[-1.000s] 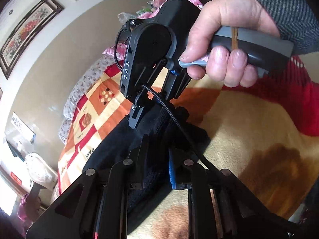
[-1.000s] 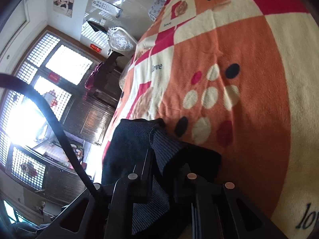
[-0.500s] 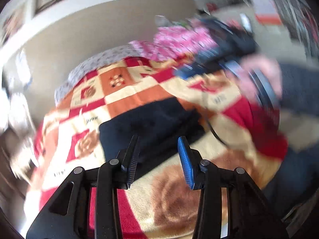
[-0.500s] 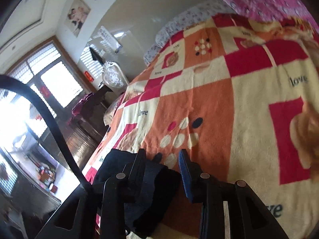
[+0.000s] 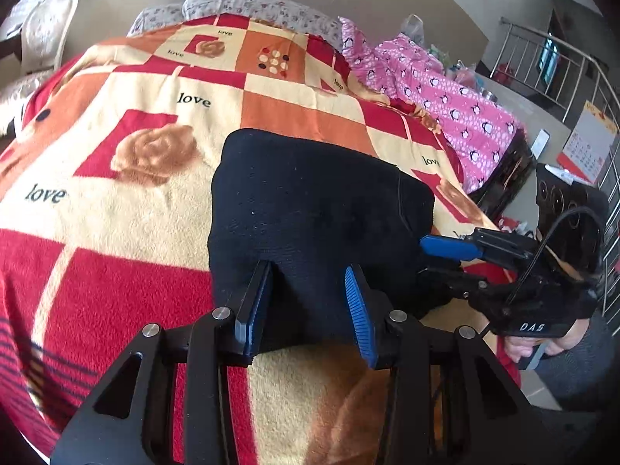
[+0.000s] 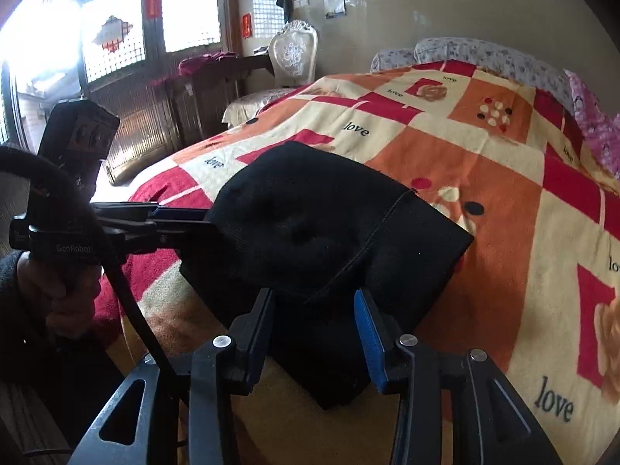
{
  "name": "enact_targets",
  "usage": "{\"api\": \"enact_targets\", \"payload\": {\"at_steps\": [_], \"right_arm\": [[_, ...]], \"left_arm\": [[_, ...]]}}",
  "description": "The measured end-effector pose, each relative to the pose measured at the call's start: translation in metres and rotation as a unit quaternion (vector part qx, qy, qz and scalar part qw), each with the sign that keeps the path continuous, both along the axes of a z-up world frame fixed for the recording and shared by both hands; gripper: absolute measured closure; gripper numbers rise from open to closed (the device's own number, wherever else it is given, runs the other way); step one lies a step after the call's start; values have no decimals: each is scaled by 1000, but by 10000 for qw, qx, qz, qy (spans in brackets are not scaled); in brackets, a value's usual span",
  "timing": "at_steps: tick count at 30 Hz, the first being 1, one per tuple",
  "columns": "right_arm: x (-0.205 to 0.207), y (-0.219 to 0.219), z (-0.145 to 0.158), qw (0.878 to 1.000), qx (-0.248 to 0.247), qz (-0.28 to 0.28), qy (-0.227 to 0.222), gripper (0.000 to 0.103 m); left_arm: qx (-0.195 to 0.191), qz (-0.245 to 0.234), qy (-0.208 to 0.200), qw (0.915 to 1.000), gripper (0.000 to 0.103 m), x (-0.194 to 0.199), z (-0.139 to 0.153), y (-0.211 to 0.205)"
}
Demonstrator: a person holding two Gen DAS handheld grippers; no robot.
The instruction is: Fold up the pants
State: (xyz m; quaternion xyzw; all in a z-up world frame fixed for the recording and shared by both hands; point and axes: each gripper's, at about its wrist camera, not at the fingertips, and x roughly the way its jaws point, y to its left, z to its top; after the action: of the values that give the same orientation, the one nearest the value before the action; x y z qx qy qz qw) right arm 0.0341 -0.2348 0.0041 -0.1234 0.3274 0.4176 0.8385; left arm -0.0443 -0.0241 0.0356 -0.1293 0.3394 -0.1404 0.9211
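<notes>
The black pants [image 5: 317, 209] lie folded into a compact bundle on the patterned blanket [image 5: 116, 201] near the bed's front edge; they also show in the right wrist view [image 6: 321, 232]. My left gripper [image 5: 310, 283] is open, its fingers straddling the bundle's near edge. My right gripper [image 6: 316, 310] is open at the bundle's other side. Each gripper shows in the other's view: the right one [image 5: 445, 248] at the bundle's right edge, the left one [image 6: 182, 224] at its left edge.
Pink penguin-print bedding [image 5: 445, 93] lies at the bed's far right. Floral pillows [image 5: 248, 6] sit at the head. A white chair [image 6: 292, 54] and dark wooden cabinets [image 6: 155, 116] stand by the windows. A metal railing [image 5: 562, 66] is at the right.
Both grippers have let go of the pants and opened. They pulled back from each other to opposite sides of the folded bundle, which now rests on the blanket.
</notes>
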Motion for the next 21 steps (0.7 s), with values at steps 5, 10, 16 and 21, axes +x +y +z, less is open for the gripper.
{"api": "enact_targets", "payload": {"at_steps": [5, 10, 16, 21], "right_arm": [[4, -6, 11, 9997, 21, 32, 261, 63], [25, -4, 53, 9984, 316, -384, -283, 62], [77, 20, 14, 9958, -358, -710, 461, 61], [78, -4, 25, 9917, 486, -903, 776, 58]], "left_arm": [[186, 37, -319, 9993, 64, 23, 24, 9], [-171, 116, -113, 9997, 64, 87, 41, 23], [-379, -47, 925, 9950, 64, 140, 9, 23], [-768, 37, 770, 9941, 64, 123, 28, 43]]}}
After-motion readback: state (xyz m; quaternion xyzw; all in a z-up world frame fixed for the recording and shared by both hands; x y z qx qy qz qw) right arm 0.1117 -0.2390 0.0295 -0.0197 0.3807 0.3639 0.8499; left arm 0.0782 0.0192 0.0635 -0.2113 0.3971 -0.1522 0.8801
